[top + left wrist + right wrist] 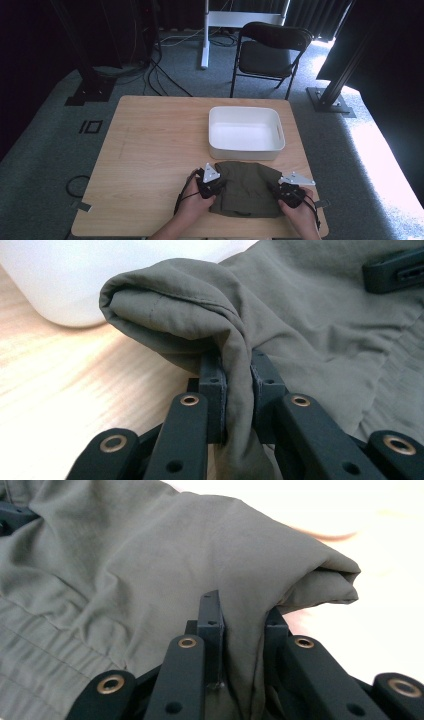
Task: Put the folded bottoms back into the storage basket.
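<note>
A folded olive-green garment [247,187] lies on the wooden table [150,150] near its front edge, just in front of a white bin [245,132]. My left gripper [210,185] is shut on the garment's left edge; in the left gripper view the cloth [210,315] is pinched between the jaws and bunches up above my left gripper [239,390]. My right gripper [290,192] is shut on the garment's right edge, and the right gripper view has a fold of the cloth [200,565] clamped in my right gripper [242,640].
The white bin is empty and sits at the table's middle right. A black folding chair [270,50] stands beyond the far edge, with cables [160,75] and stand bases on the grey carpet. Bare tabletop stretches to the left.
</note>
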Motion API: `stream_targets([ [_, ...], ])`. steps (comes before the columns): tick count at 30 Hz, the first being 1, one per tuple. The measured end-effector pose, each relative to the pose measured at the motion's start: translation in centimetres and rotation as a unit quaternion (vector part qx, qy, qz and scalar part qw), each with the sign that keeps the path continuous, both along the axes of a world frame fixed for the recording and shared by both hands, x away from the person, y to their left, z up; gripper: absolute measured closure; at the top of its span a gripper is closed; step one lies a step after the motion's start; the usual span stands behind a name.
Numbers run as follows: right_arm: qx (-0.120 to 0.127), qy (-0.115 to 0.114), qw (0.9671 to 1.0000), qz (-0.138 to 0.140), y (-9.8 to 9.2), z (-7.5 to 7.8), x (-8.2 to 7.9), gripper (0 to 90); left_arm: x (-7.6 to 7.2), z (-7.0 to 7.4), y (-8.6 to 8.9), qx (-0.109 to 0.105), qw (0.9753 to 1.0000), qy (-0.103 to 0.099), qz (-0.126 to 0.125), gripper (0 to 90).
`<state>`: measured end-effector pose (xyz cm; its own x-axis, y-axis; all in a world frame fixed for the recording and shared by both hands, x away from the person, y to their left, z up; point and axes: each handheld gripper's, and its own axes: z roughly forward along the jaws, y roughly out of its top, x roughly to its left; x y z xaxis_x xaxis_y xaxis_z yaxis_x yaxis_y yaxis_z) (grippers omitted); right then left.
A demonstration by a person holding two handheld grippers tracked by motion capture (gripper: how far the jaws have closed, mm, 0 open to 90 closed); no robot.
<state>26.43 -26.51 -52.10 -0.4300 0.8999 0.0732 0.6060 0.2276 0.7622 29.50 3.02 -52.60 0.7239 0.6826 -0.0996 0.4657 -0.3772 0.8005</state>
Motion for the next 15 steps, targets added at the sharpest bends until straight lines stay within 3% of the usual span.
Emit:
stream_targets([
  [11, 0.035, -0.033, 0.9988, 0.006, -0.2, 4.3, 0.3, 78.3, 0.4, 3.6, 1.1, -0.032, 0.9992, -0.021, 0.006, 81.4],
  [15, 0.035, -0.044, 0.9984, 0.008, -0.1, 5.6, 0.7, 78.3, 0.9, 4.9, 1.3, -0.036, 0.9988, -0.033, 0.006, 81.4],
])
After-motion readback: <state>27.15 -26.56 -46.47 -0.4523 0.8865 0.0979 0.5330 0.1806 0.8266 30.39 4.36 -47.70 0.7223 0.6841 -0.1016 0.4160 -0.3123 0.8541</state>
